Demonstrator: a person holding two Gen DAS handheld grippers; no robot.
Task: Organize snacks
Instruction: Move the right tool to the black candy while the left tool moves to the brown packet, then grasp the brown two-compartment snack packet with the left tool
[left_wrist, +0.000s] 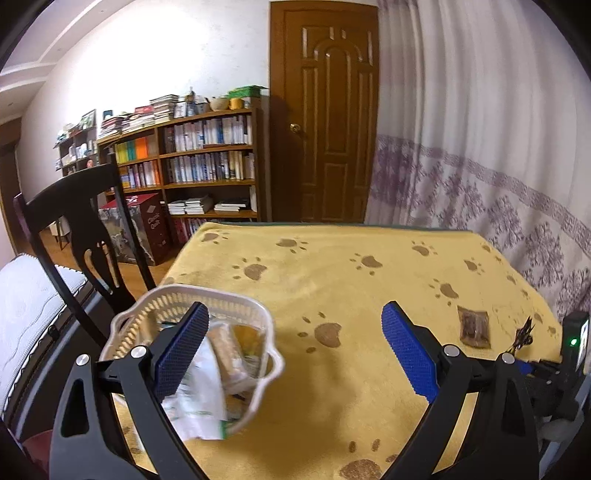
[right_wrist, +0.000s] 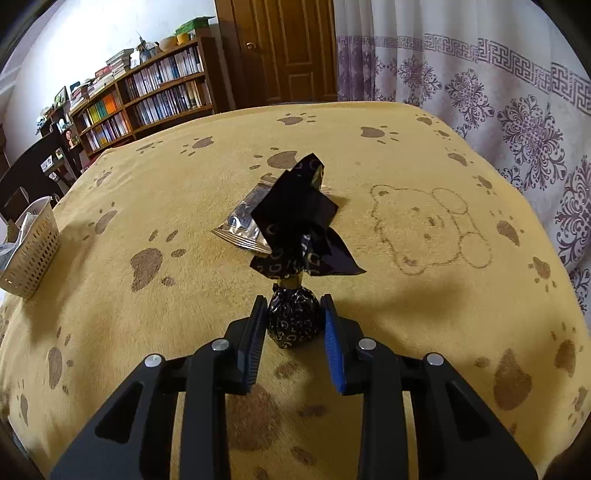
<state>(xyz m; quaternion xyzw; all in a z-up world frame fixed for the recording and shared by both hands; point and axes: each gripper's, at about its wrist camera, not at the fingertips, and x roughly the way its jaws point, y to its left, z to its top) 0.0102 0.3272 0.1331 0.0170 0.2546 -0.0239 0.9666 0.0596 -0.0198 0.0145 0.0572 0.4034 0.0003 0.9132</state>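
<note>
**Candy between the right jaws, basket by the left**

A black-wrapped candy (right_wrist: 293, 321) with a long twisted wrapper tail sits between the right gripper (right_wrist: 294, 332) pads, which press against its round body: the jaws are closed on it. The tail rises in front of a silver packet (right_wrist: 242, 225) lying flat on the table (right_wrist: 406, 332), which is covered by a yellow paw-print cloth. In the left wrist view, that packet (left_wrist: 474, 328) lies far to the right. A white basket (left_wrist: 255, 391) stands at the table's left edge, holding several wrapped snacks (left_wrist: 229, 354). The left gripper (left_wrist: 295, 354) has its jaws spread wide and empty, its left pad in front of the basket. A dark chair (left_wrist: 74, 218) stands beside the table, and a bookshelf (left_wrist: 207, 155) lines the far wall.
</note>
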